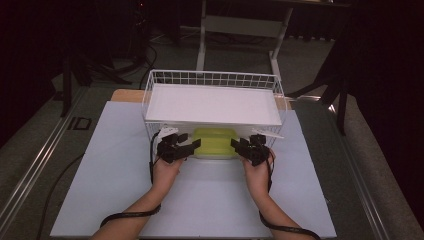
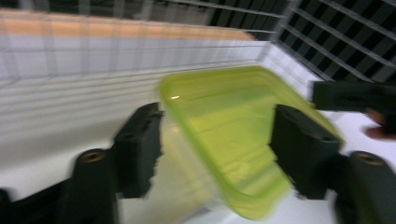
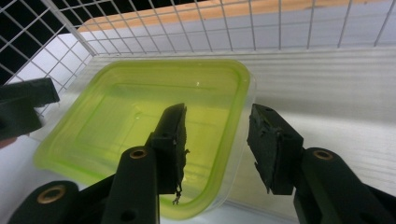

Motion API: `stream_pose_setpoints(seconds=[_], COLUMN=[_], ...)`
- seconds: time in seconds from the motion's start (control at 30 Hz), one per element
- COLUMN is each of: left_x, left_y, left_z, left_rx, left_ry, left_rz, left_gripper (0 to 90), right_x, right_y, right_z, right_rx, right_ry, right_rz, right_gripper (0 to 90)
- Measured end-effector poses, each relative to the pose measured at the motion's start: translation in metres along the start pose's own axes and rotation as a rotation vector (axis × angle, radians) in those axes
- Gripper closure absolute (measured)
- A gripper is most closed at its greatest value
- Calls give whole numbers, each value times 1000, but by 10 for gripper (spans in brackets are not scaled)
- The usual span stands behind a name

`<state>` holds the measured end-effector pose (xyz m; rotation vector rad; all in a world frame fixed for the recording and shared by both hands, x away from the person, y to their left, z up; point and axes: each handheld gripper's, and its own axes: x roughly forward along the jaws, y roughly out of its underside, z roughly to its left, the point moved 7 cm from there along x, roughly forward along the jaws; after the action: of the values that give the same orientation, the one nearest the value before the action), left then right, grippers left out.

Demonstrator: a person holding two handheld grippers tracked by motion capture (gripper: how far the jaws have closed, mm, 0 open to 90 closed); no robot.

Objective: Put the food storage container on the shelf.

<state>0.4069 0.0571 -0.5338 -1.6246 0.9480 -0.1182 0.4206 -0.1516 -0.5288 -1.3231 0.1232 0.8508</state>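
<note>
A yellow-green lidded plastic container [image 1: 216,142] sits in the lower level of a white wire basket [image 1: 212,74], at its open front. My left gripper [image 1: 191,145] is at the container's left end and my right gripper [image 1: 239,145] at its right end. In the left gripper view the container [image 2: 224,121] is blurred, and the left gripper [image 2: 215,144] stands open with a corner of it between the wide jaws. In the right gripper view the right gripper [image 3: 217,135] is open astride the container [image 3: 116,116] rim, one jaw over the lid, the other outside the wall.
A white board [image 1: 215,102] lies across the top of the basket, low over the container. The basket stands on a pale mat [image 1: 210,200] on the table. Wire walls close the basket's back and sides. A table frame [image 1: 240,30] stands beyond on the dark floor.
</note>
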Motion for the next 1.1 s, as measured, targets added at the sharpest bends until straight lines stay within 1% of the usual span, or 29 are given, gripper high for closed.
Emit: stream_pose_setpoints(seconds=[0.03,0.07,0.1,0.13,0.2,0.23,0.3,0.33,0.37,0.43,0.47,0.5,0.53,0.57,0.63,0.67,0.7,0.73,0.8,0.83,0.9,0.93,0.97,1.03,1.1], left_x=[-1,-2,-4,-6,-10,-13,-19,-22,-26,-32,-35,-38,-41,-44,-49,-53,-56,-59,-63,-64,-66,-66,-67,-67,-66], left_y=[1,2,2,3,5,7,12,14,17,22,25,27,29,31,34,35,37,38,41,43,47,49,52,54,55], left_z=[-1,-2,-4,-5,-7,-8,-10,-12,-13,-17,-19,-21,-23,-25,-27,-28,-29,-30,-32,-32,-32,-32,-32,-31,-29], left_rx=[19,31,29,33,35,28,-1,0,11,25,26,27,30,31,45,41,38,40,46,53,52,51,49,40,39], left_ry=[-13,-11,7,17,26,23,43,47,53,79,95,102,111,123,117,133,147,154,156,149,147,145,143,148,142], left_rz=[2,7,6,-3,7,6,37,42,48,63,71,84,92,98,102,96,95,85,75,71,66,64,65,58,48], left_gripper=[301,271,248,224,202,190,190,190,190,188,159,139,138,118,44,31,31,31,31,31,31,31,31,31,31], right_x=[-2,-5,-8,-11,-18,-21,-25,-27,-28,-31,-32,-33,-34,-34,-34,-34,-33,-32,-30,-29,-24,-21,-19,-13,-7], right_y=[0,0,0,-1,-1,-1,1,3,5,11,14,16,19,23,29,32,35,38,43,45,50,53,54,57,58], right_z=[3,5,7,10,15,18,23,25,27,30,32,33,35,37,41,42,44,44,46,47,46,46,46,47,47], right_rx=[-14,-35,-44,-55,-68,-74,-78,-82,-87,-104,-112,-117,-117,-120,-120,-121,-121,-124,-122,-123,-136,-133,-130,-149,-153], right_ry=[-2,5,6,-1,-15,-28,-48,-56,-59,-59,-56,-59,-67,-73,-82,-88,-90,-86,-93,-95,-75,-74,-75,-60,-56], right_rz=[1,-3,-11,-18,-26,-23,-14,-6,-4,3,7,12,20,31,46,55,62,66,78,84,111,125,133,143,154], right_gripper=[545,540,537,531,528,523,521,521,520,521,526,537,539,552,585,599,612,644,694,750,879,899,900,900,900])
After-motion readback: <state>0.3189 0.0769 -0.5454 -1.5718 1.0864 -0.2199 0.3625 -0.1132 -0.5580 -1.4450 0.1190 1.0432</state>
